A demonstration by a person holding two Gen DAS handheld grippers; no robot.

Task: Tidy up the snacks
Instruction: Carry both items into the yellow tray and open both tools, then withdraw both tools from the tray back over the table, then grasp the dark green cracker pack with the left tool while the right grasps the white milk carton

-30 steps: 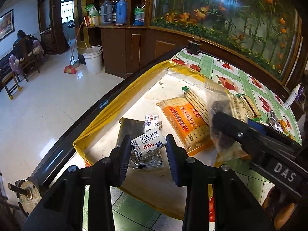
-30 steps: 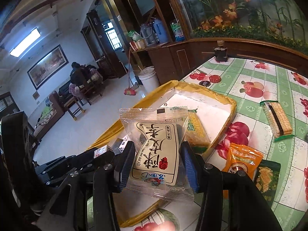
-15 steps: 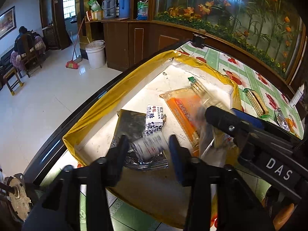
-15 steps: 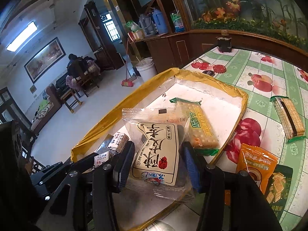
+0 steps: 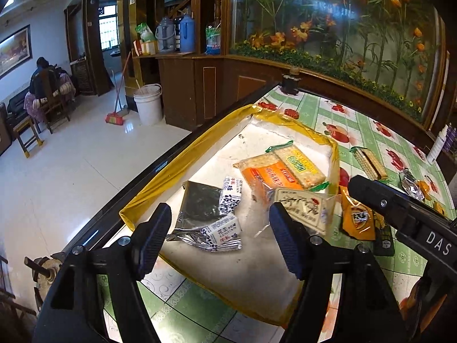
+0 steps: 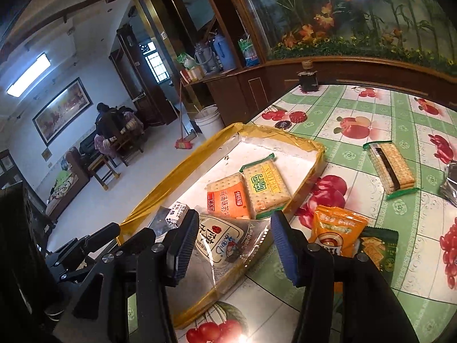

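Note:
A shallow white tray with a yellow taped rim (image 5: 160, 177) (image 6: 182, 171) lies on the table. In it lie an orange cracker pack (image 5: 268, 175) (image 6: 227, 197), a green-labelled cracker pack (image 5: 302, 165) (image 6: 265, 185), a dark foil pack (image 5: 200, 203), two small white-and-blue candy packs (image 5: 224, 230) (image 5: 231, 194) and a clear-wrapped white cake pack (image 5: 302, 208) (image 6: 220, 241). My left gripper (image 5: 220, 240) is open and empty above the candy. My right gripper (image 6: 231, 248) is open above the cake pack.
Outside the tray on the fruit-print tablecloth (image 6: 371, 120) lie an orange pouch (image 6: 335, 234) (image 5: 357, 220), a dark green cracker pack (image 6: 377, 247), a sandwich-cracker pack (image 6: 390, 168) (image 5: 368, 161) and a foil wrapper (image 5: 411, 184). A dark jar (image 6: 308, 78) stands at the far edge.
My left gripper opened and the white-and-blue candy pack dropped onto the foil pack in the tray. My right gripper opened and the cake pack dropped into the tray's right side.

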